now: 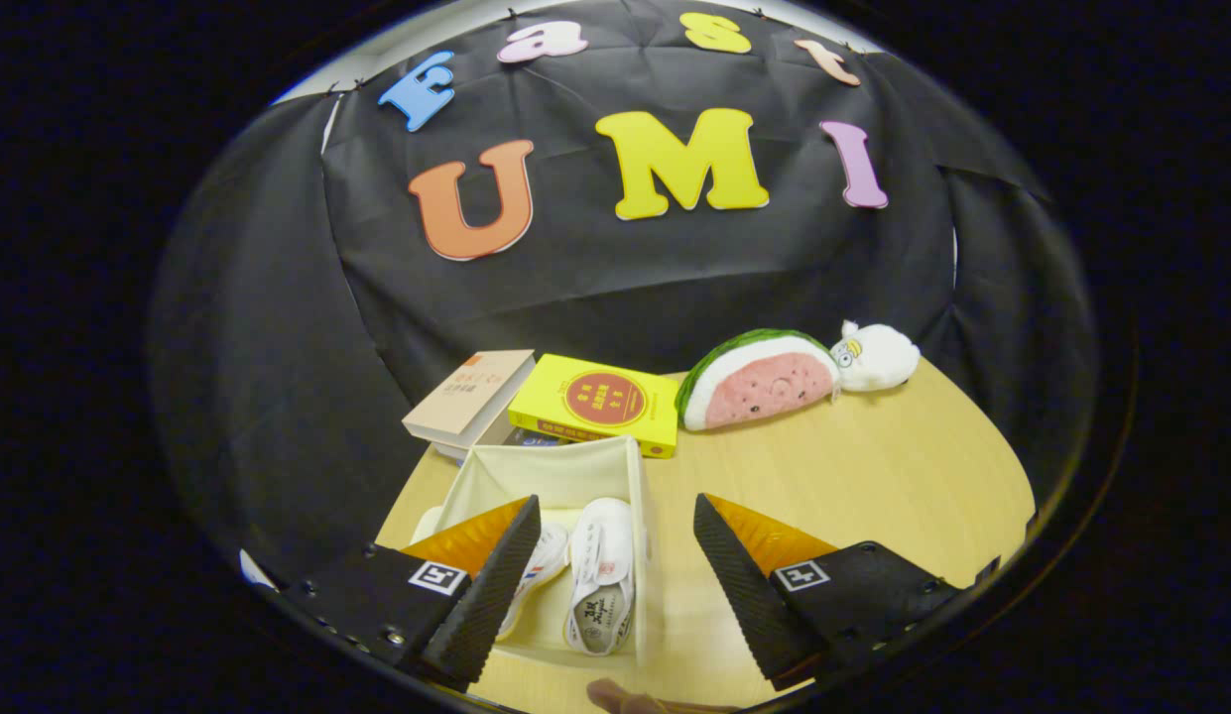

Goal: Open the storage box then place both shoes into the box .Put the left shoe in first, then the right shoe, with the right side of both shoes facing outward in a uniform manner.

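An open cream fabric storage box (637,496) stands on the wooden table just ahead of my fingers. Two white shoes lie inside it side by side, toes pointing away from me. The right-hand shoe (602,573) sits against the box's right wall. The other shoe (542,565) is partly hidden behind my left finger (491,585). My gripper (615,570) is open and holds nothing; the right finger (739,585) hangs over bare table beside the box.
Beyond the box lie a beige book (471,395) and a yellow book (597,402). A watermelon-slice plush (759,382) and a small white plush (876,357) rest at the far right. Bare table (873,476) spreads to the right. A fingertip (615,696) shows below.
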`<state>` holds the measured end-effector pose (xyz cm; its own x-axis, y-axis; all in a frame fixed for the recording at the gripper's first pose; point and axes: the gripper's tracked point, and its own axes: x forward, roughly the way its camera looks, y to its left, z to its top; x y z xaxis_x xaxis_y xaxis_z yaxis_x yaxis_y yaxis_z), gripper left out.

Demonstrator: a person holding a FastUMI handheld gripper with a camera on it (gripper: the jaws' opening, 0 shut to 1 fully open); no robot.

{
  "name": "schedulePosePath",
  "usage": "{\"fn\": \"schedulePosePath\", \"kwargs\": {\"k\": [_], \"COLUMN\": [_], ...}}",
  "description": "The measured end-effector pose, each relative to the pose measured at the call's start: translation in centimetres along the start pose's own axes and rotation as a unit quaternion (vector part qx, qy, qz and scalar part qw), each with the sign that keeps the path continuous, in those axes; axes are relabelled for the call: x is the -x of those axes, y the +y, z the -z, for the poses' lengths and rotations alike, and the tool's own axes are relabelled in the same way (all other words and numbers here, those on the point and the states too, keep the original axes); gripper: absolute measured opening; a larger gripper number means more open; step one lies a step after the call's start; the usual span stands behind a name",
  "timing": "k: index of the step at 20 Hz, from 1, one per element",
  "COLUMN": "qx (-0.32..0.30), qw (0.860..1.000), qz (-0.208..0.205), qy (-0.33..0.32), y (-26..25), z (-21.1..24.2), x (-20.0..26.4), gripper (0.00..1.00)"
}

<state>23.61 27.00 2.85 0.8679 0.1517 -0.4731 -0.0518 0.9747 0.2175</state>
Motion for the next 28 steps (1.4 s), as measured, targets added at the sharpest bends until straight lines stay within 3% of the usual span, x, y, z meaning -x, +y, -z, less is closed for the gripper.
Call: {"fn": "schedulePosePath", "kwargs": {"k": [4, 9, 14, 22, 28], "qx": [0.033, 0.059, 0.031, 0.039, 0.028], "qw": [0.995, 0.985, 0.969, 0.957, 0.956], "qz": [0.003, 0.035, 0.058, 0.051, 0.057], "qy": [-0.089, -0.158, -0.24, -0.283, -0.286], "y": [-3.0, -8.1, -13.0, -15.4, -16.4], "z": [-1.1, 1.5, 4.7, 5.7, 5.5], "x": [4.3, 10.3, 15.6, 20.3, 20.0], "gripper": [0.96, 0.96, 0.96, 0.95, 0.96]}}
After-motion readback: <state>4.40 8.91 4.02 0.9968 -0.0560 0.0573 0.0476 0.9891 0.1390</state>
